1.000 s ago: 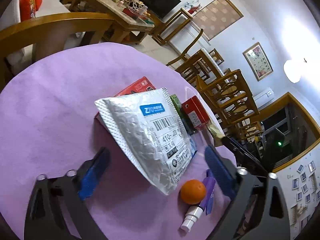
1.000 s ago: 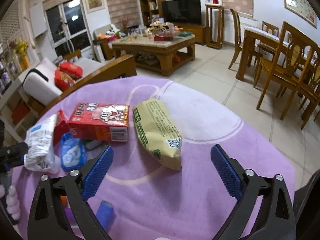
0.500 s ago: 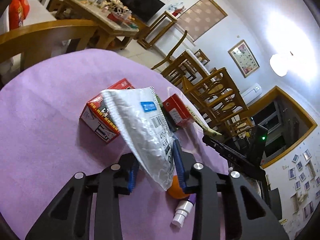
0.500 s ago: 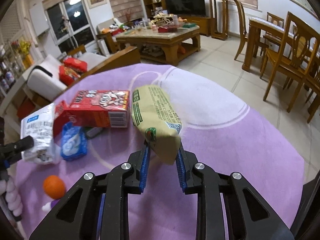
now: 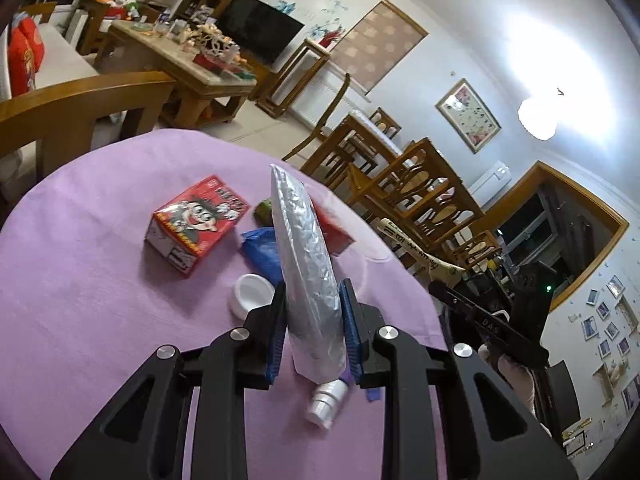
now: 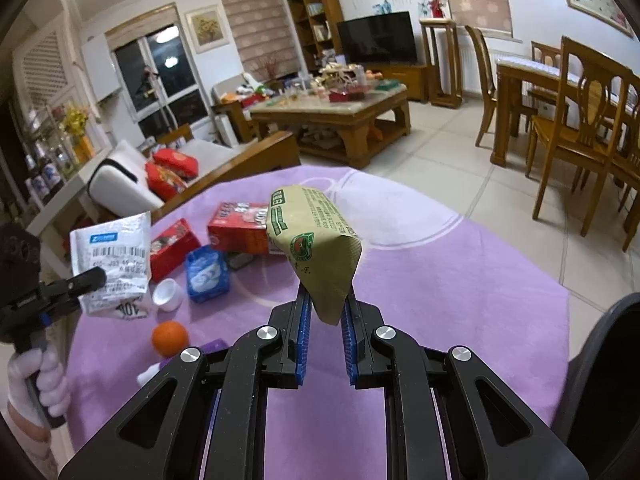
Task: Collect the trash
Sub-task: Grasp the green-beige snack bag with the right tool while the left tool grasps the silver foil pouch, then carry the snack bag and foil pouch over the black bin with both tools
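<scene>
In the left wrist view the crinkled silver foil mailer bag [image 5: 308, 264] stands edge-on, so its label is hidden, and it covers most of the crumpled blue packet [image 5: 260, 250] and a red carton behind it. The left gripper [image 5: 314, 320] has its blue pads pressed on the mailer's lower end, jaws closing, the bag raised above the round purple-clothed table [image 5: 80, 288]. The right gripper [image 6: 323, 316] is clamped on the bottom corner of the olive-tan paper snack packet [image 6: 316, 240], lifted off the cloth, hiding part of the red cartoon-printed box [image 6: 236, 228].
</scene>
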Motion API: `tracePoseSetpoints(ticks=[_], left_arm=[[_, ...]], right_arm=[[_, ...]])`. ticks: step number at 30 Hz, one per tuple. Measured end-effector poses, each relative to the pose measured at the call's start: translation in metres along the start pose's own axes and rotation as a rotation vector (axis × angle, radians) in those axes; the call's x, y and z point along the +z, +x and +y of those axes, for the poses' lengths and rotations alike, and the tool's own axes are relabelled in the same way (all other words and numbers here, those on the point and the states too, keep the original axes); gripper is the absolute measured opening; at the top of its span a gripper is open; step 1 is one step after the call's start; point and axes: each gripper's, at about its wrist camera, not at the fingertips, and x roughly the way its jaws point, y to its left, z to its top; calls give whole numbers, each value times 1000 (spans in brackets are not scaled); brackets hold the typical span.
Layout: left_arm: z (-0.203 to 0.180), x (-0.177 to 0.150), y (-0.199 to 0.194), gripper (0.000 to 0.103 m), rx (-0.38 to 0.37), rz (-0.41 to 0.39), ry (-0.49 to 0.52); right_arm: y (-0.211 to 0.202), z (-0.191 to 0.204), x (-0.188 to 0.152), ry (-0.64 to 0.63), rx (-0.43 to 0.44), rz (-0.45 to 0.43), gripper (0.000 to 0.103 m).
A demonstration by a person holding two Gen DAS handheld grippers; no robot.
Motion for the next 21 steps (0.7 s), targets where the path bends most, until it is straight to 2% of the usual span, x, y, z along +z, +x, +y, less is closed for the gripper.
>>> tracePoseSetpoints(ticks=[10,21], left_arm=[[-44,0,12,26,-56,17,74],[-137,-17,66,26,-151,92,219]], right_arm=[[-70,-23,-11,15,9,-89,15],[-159,-107,-36,111,-89,-178,15]])
